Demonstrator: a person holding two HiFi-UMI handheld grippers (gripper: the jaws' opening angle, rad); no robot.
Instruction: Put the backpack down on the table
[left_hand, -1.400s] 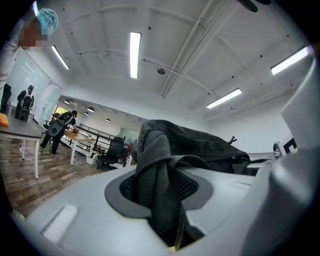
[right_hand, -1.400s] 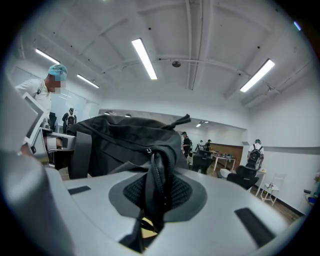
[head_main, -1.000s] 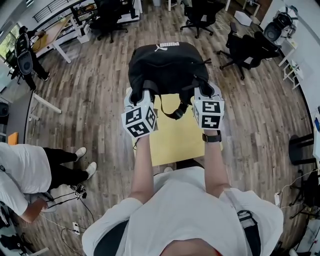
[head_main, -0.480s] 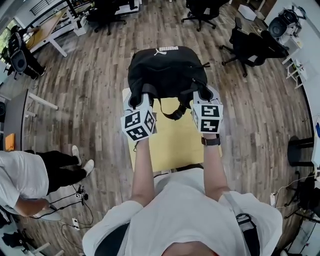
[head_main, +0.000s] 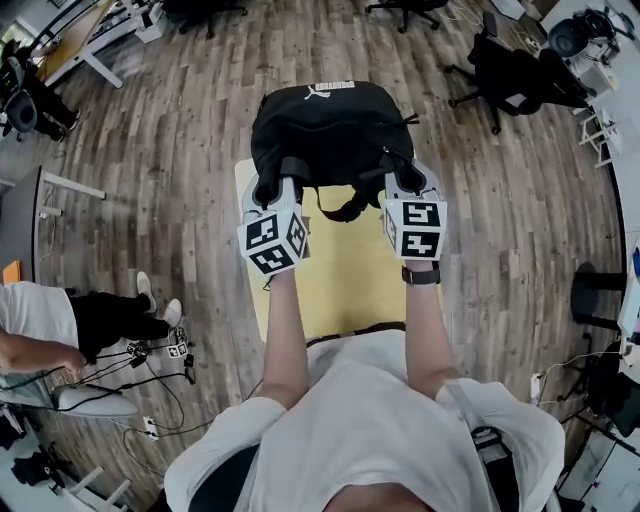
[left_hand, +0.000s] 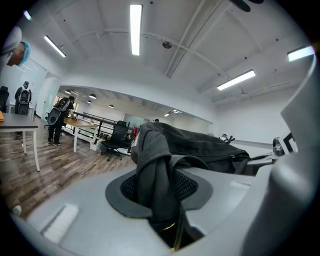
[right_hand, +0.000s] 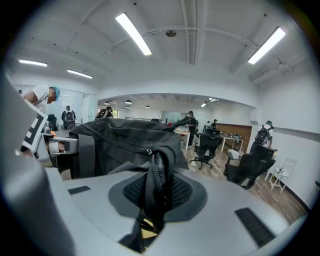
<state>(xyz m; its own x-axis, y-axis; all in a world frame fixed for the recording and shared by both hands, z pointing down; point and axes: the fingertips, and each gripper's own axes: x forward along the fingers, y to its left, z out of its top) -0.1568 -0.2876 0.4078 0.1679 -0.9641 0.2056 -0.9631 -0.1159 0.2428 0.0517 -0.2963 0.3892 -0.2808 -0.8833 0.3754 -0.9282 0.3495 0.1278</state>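
At the far left of the head view, a person in a white top and dark trousers is bent low above the wooden floor, well apart from the yellow surface in the middle.

Over the left part of that surface, the left tongs reach forward from the wearer's bare arm, marker cube facing up. They are clenched on the near left side of the black backpack. In the left gripper view a dark fabric fold runs down between the two pads and is pinched there, with the bag's bulk rising just behind it.

The backpack hangs between the two pairs of tongs, above the far end of the surface and reaching out past its far edge over the floor. White lettering shows along its far top edge. Whether its underside touches the surface cannot be told.

The right tongs are likewise clenched, on the bag's near right side. The right gripper view shows a zip edge of the bag squeezed between the pads. A dark watch sits on that wrist.

Further right, black office chairs stand on the floor.
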